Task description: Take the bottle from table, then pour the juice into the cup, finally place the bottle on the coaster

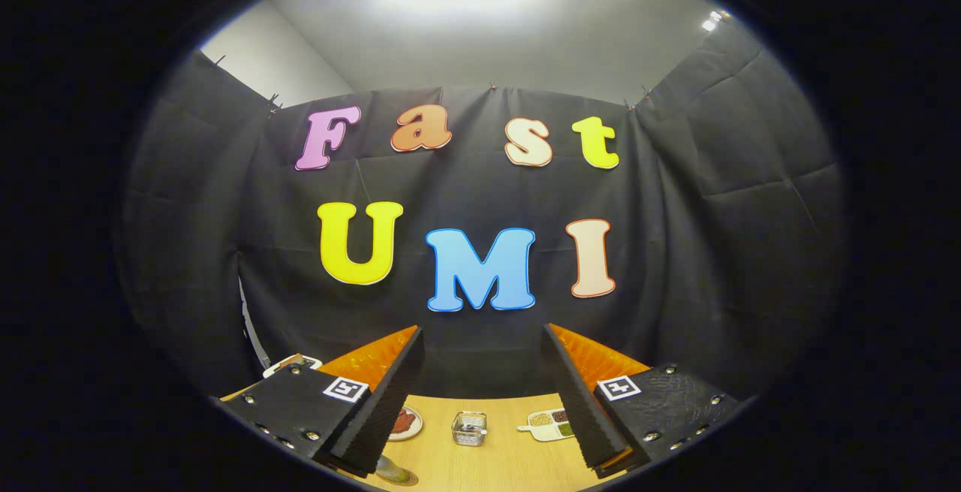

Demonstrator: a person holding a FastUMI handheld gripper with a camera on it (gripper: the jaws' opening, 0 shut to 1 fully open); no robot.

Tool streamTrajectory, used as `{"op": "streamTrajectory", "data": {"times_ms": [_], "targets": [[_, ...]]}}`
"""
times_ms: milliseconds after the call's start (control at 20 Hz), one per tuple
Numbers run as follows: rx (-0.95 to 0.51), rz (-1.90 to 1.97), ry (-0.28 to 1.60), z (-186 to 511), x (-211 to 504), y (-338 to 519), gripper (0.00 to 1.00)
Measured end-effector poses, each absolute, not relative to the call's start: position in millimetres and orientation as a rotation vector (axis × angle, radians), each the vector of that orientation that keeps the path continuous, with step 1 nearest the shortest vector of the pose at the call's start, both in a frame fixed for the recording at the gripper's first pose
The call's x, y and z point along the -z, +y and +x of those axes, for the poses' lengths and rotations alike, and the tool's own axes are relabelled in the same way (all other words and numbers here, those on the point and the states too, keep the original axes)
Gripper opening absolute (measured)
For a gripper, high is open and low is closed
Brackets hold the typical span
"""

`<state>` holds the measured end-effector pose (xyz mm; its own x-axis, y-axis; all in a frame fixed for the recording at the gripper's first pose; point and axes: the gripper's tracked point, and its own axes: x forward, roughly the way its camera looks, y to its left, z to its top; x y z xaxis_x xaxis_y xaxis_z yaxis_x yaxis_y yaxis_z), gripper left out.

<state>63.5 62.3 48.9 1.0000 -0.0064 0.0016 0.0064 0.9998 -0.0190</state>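
— Cup (469, 428) in the grip, or clear of it?
— Clear of it. Gripper (482, 330) spread wide, fingers (383, 402) well apart, pressing on nothing, held above the table (495, 462).
— Where, then?
— Standing upright on the pale wooden table, in the gap between the two fingers and below their tips. Small, see-through, with a metallic look. Contents impossible to tell.
— Anything beside it?
— Left of it, a small round plate (408, 423) with something reddish on it, half hidden behind the left finger. Right of it, a white divided tray (546, 426) holding small heaps of grain-like stuff in several colours, partly tucked behind the right finger. All three apart from one another, in a loose row across the table.
— Nearer than that row?
— A rounded shape (396, 475), greenish-brown, low by the base of the left finger, largely cut off. Cannot tell what.
— And further out?
— Far left, past the left finger's outer side, a white-rimmed object (294, 363) at the table's edge, too little visible to name. Beyond the table, black cloth wall (713, 252) hanging in folds, clipped along its top. Above that, a grey ceiling (465, 41) with a bright light.
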Motion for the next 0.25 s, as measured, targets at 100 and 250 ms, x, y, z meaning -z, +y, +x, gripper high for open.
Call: {"op": "streamTrajectory", "data": {"times_ms": [100,250], "targets": [[0.009,-0.030,0.012,63.7,-45.3,62.0,0.95],[0.003,-0.062,0.030,62.8,-45.2,63.2,0.95]]}}
